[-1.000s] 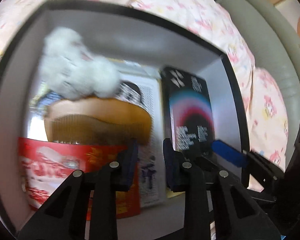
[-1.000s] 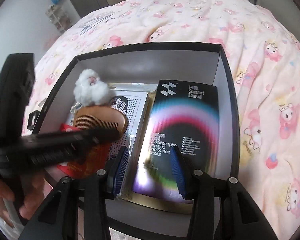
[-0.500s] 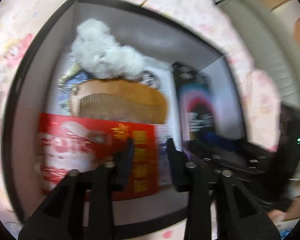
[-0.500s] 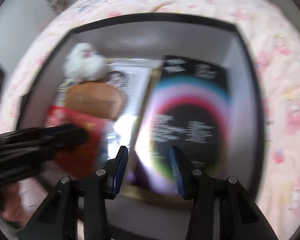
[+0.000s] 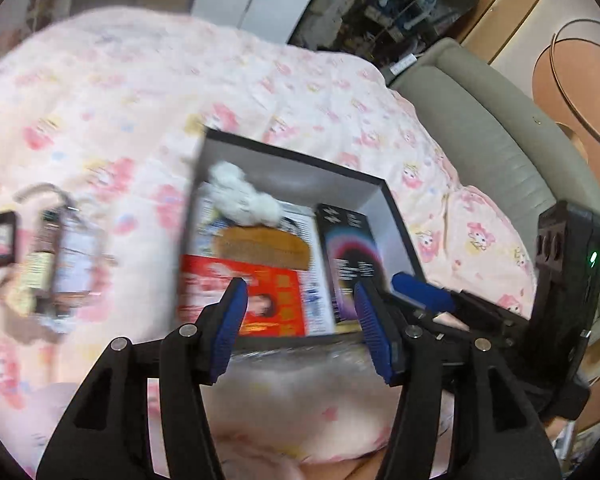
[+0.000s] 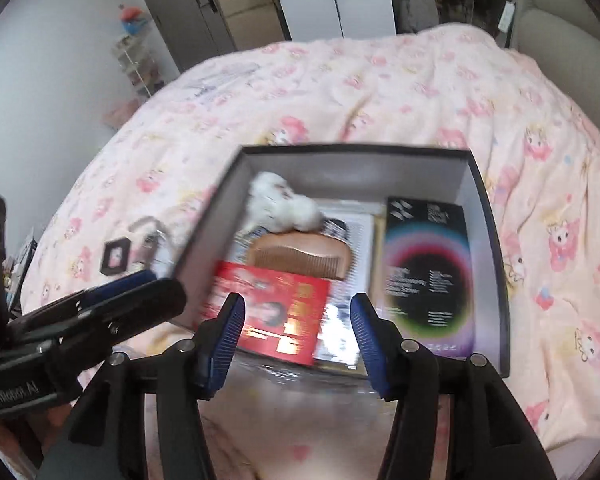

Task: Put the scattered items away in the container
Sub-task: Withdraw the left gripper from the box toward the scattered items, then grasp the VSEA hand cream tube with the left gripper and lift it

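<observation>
Pink bedspread point(image 6: 400, 92) – box point(image 6: 496, 280) holds comb point(image 6: 300, 256), red packet point(image 6: 276, 312).

Wooden comb point(image 6: 300, 255), fluffy white pompom point(image 6: 284, 206), glossy red packet point(image 6: 276, 312)

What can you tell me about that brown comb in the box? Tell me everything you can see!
The comb looks like light brown wood, with a rounded, arched back and a row of thin teeth along its near edge. It lies flat inside the black box, toward the left side. It rests on printed paper packets, and its teeth side meets the red packet. The fluffy white ball sits right behind it, seeming to touch its back. Neither gripper holds it. The picture is a bit blurry, so finer marks cannot be seen.
</observation>
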`<state>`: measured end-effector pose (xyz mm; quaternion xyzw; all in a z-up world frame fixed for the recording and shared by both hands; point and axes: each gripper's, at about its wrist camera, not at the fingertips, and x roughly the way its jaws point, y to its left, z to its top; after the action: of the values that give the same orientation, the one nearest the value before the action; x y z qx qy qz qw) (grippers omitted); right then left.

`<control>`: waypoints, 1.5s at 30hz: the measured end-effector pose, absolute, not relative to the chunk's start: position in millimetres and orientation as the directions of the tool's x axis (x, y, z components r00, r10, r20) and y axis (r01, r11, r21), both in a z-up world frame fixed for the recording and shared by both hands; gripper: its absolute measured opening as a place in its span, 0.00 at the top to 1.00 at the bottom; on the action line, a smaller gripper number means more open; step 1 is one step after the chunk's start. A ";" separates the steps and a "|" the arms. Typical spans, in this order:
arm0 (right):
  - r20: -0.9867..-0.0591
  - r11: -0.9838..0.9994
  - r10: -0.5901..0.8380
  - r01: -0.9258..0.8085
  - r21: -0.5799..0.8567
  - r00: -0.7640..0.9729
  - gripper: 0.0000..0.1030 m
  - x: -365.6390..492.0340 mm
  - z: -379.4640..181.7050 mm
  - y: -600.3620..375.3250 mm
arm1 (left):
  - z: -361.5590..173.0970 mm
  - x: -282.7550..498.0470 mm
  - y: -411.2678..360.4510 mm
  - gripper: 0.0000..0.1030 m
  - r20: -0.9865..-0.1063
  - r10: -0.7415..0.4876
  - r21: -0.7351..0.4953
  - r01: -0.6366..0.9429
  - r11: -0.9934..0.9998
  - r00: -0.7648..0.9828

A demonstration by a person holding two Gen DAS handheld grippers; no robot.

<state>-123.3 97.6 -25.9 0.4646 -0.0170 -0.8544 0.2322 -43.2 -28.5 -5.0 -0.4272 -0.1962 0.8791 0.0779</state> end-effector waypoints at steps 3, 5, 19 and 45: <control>-0.761 -0.879 -0.443 0.396 0.266 -0.473 0.50 -112.8 -13.8 74.1 | 0.8 -17.3 -48.2 0.44 -0.708 0.270 -0.406 0.063 -0.912 -0.652; -0.751 -0.866 -0.462 0.421 0.268 -0.472 0.50 -106.4 -9.4 54.6 | 3.0 -6.3 -62.0 0.44 -0.703 0.248 -0.401 0.083 -0.912 -0.667; -0.805 -0.760 -0.511 0.596 0.259 -0.301 0.50 -80.0 -43.2 -75.2 | -44.7 49.1 -179.6 0.44 -0.721 0.157 -0.446 0.279 -0.850 -0.675; -0.941 -0.653 -0.338 0.727 0.212 -0.029 0.49 -145.6 -158.3 -221.5 | -191.2 -41.4 -290.6 0.61 -0.706 0.400 -0.679 0.396 -0.619 -0.585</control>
<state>-145.6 -221.5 -158.3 0.5829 0.1668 -0.6978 0.3814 -41.4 -290.6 -191.2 -0.4556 -0.4365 0.7758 0.0014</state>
